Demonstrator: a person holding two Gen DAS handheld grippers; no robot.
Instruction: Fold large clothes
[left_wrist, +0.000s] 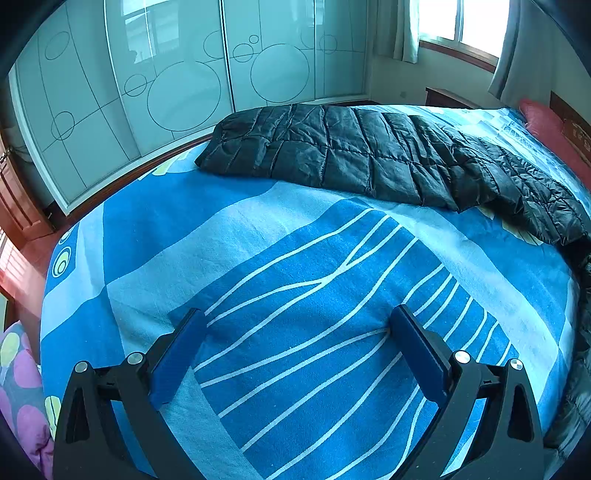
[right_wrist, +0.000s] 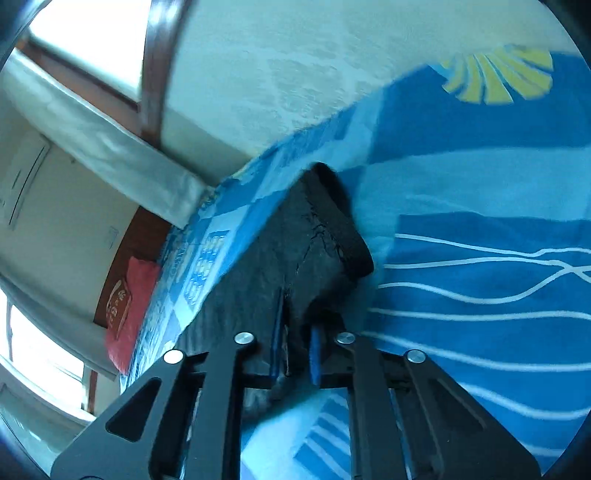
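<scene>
Bedding filled the left wrist view: a blue bedsheet (left_wrist: 229, 229) printed with white wavy lines and pale blocks lay under everything; the left gripper (left_wrist: 297, 345) stood over it with its blue pads wide apart and nothing between them; the black quilted jacket (left_wrist: 354, 155) lay spread across the far side of the sheet, well beyond the gripper; its right end ran down toward the frame edge and was cut off there, so how far it reached could not be told; past the jacket stood a wardrobe (left_wrist: 177, 81) with glossy sliding doors marked with circles; to the right of the jacket a window (left_wrist: 458, 22) showed only as white glare between curtains; a red pillow (left_wrist: 543, 122) sat at the sheet's far right corner, partly cropped; a cloth with pink and yellow spots (left_wrist: 18, 384) peeked in at the lower left, too little of it showing to name.

From the right wrist view the picture was tilted and smeared; the right gripper (right_wrist: 295, 354) was clamped nearly closed on a fold of the jacket (right_wrist: 295, 251), the dark fabric bunched between the blue pads and rising away from them; its far end curled over into a dark lip against the sheet (right_wrist: 480, 184); which part of the garment this was could not be made out; the red pillow (right_wrist: 129, 310) lay left of the jacket, blurred.
</scene>
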